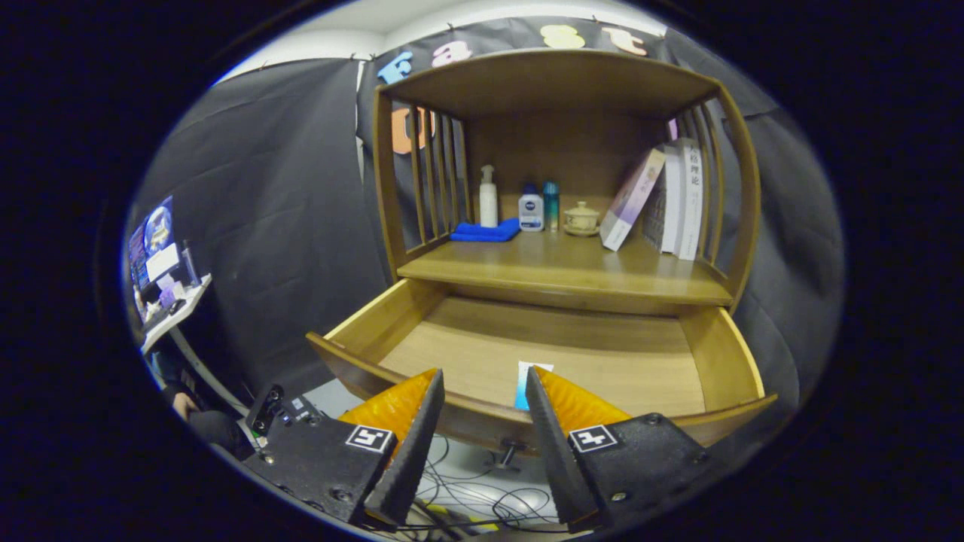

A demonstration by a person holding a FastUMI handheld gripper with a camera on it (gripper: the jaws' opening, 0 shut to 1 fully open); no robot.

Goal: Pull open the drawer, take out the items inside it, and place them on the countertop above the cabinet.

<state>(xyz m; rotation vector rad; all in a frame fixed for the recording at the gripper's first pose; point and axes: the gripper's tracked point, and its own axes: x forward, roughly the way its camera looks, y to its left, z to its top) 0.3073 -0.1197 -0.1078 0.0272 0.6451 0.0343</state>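
drawer point(482, 354) pulled open: done | your gripper point(484, 385) fingers apart, empty | small packet point(527, 384) just ahead between them, not yet grabbed | countertop point(557, 263) placement left

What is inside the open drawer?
Inside the drawer lies one small blue-and-white item, near the front wall. The open gripper's finger hides part of it; the rest is bare wood.

The drawer point(527, 354) stood pulled out below the countertop point(557, 267) — a small packet point(529, 384) lay inside near its front wall, just beyond the gripper point(486, 388), whose fingers stood apart.
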